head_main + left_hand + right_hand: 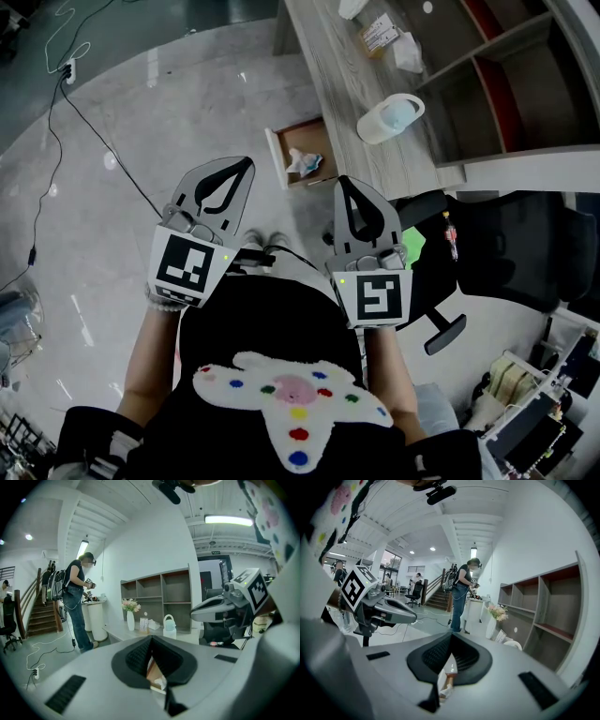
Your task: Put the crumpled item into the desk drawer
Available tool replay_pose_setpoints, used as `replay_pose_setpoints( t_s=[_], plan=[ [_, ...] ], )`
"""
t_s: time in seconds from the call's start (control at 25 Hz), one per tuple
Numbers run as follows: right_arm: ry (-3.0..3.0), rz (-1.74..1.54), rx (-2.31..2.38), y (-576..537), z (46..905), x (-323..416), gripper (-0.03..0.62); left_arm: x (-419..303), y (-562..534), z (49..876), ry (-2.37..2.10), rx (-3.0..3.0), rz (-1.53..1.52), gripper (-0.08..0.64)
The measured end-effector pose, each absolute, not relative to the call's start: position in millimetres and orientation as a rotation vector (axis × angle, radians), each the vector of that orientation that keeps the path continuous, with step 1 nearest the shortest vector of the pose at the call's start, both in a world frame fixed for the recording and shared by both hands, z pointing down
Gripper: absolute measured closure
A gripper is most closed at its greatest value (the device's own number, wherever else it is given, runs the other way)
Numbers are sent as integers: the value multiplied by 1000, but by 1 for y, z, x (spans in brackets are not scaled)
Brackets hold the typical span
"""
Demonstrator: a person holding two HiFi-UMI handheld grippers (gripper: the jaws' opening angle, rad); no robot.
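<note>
Room: pale polished floor (131,216); grey desk (333,75) with shelves behind.
Drawer (315,139): pulled out from the desk's front edge, open for the drop.
Crumpled item (303,163): lying inside the drawer (the job looks done).
Left gripper (246,167): jaws together, empty, short of the drawer.
Right gripper (342,182): the same.
Writing: none readable.

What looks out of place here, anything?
Only the desk drawer: it stands pulled open, the crumpled item lying inside. The left gripper and right gripper are shut and empty, apart from it. No spill visible.
</note>
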State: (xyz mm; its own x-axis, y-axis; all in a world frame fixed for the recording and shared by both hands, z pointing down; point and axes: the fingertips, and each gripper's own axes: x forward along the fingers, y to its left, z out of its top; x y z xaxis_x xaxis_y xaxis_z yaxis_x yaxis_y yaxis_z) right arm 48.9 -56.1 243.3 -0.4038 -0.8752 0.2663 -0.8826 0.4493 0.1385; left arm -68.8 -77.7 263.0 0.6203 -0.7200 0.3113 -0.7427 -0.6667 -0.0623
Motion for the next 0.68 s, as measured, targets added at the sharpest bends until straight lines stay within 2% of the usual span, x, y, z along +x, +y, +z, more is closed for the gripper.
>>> replay_pose_setpoints(
  t_s=[0.68],
  plan=[
    [-2410,29,1478,-48,246,43,588,-70,-68,263,-1242,2765,482,549]
  ],
)
